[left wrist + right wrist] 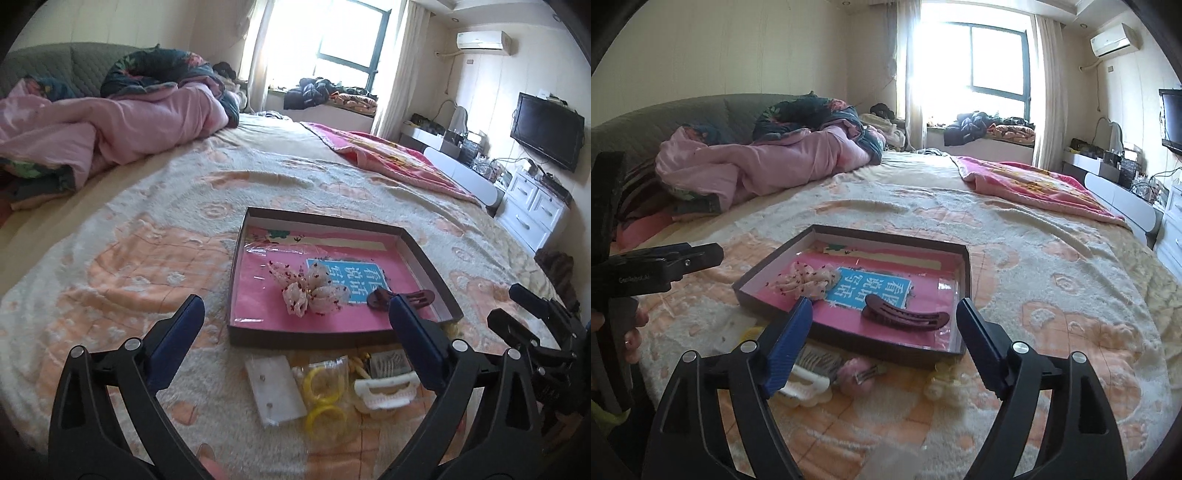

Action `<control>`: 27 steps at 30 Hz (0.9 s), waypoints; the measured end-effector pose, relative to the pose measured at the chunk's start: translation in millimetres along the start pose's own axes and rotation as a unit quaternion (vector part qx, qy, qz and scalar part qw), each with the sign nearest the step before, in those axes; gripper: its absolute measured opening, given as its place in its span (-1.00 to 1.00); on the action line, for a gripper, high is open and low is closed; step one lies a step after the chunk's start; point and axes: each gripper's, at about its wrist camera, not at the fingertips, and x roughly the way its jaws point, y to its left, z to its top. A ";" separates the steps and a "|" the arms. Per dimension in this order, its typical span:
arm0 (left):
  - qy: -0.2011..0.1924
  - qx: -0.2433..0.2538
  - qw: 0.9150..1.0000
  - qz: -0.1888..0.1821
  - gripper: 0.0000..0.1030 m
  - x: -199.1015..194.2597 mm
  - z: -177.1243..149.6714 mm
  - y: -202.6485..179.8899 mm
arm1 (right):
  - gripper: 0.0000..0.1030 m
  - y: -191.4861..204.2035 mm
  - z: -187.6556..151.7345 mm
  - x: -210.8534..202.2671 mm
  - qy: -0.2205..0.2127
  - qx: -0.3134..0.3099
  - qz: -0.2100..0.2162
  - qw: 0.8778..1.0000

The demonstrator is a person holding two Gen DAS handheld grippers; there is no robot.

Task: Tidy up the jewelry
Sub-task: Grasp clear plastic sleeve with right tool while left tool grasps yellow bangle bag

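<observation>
A shallow brown box (334, 339) (849, 341) with a pink lining lies on the bed. In it are a white bow scrunchie (314, 290) (809, 280) and a dark brown hair clip (380, 300) (905, 318). In front of the box lie a white earring card (275, 389), yellow rings in a bag (325, 398), a white comb clip (384, 391) (805, 386), a pink flower clip (855, 376) and a pale flower piece (942, 384). My left gripper (295, 325) is open and empty above these items. My right gripper (884, 325) is open and empty over the box's near edge.
The bed has a peach and cream blanket (129, 258). A pink quilt (110, 129) is piled at the back left, a pink blanket (399, 158) at the back right. White drawers (532, 206) and a TV (546, 129) stand at the right.
</observation>
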 end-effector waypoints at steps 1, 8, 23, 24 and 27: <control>0.000 0.001 1.000 0.001 0.78 -2.9 -2.7 -1.2 | 0.51 -0.4 -1.9 -2.9 0.001 0.001 0.001 1.000; 0.010 0.008 1.000 0.001 0.78 -9.1 -16.0 -3.2 | 0.51 -3.1 -20.1 -14.5 0.016 0.007 0.000 1.000; 0.055 0.026 0.998 -0.013 0.78 -9.4 -56.9 -9.9 | 0.51 2.0 -55.1 -23.8 0.059 0.023 0.009 0.998; 0.057 0.027 0.998 -0.014 0.78 -8.6 -58.9 -10.7 | 0.51 3.1 -57.5 -24.0 0.062 0.024 0.008 0.998; 0.071 0.029 0.997 -0.019 0.77 -3.5 -66.6 -13.1 | 0.51 2.9 -66.1 -23.6 0.074 0.031 0.004 0.997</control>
